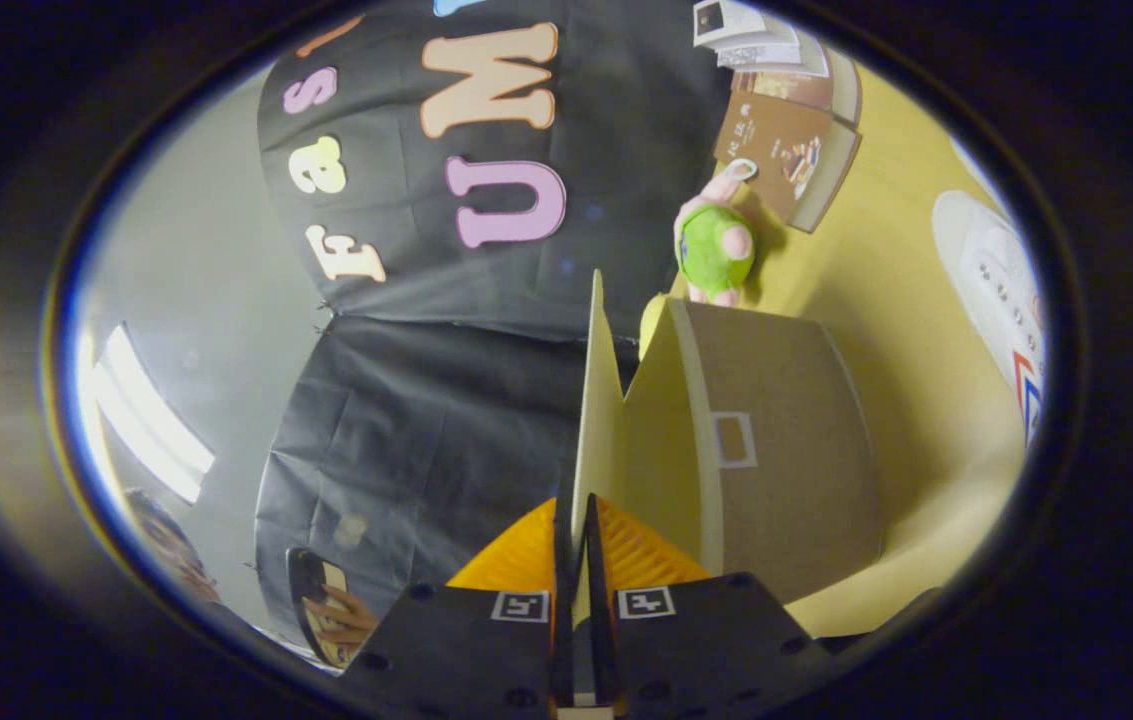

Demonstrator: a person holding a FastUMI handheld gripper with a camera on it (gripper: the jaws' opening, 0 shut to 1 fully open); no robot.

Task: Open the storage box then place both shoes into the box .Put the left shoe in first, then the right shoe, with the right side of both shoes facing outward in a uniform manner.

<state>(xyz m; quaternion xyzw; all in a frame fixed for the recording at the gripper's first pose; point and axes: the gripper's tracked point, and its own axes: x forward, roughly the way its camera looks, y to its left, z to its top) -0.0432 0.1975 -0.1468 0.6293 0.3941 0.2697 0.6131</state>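
**Lid flap pinched, box part open**

The gripper (pixel 574 540) has its fingers closed narrow on the thin edge of the lid (pixel 594 420) of the storage box (pixel 786 450), one finger pressing on each face of the flap. The view is rolled onto its side, so the yellow table (pixel 886 300) runs up the right of the scene and the booth wall stands to the left. The lid rises away from the box body just ahead of the fingers, showing its pale inner face, and the brown box lies to the right of it. One white shoe (pixel 996 290) rests on the table well to the right of the box; I cannot see a second shoe here. Beyond the box stands a green and pink soft toy (pixel 714 250), with books (pixel 786 140) farther off.

I judge the opening step to be under way, with no shoe in the box. The grip is on a thin card edge, so the flap could slip out if the pull turns sideways. A hard pull could drag or tip the light box rather than hinge the lid. If let go too early, the lid may fall shut.
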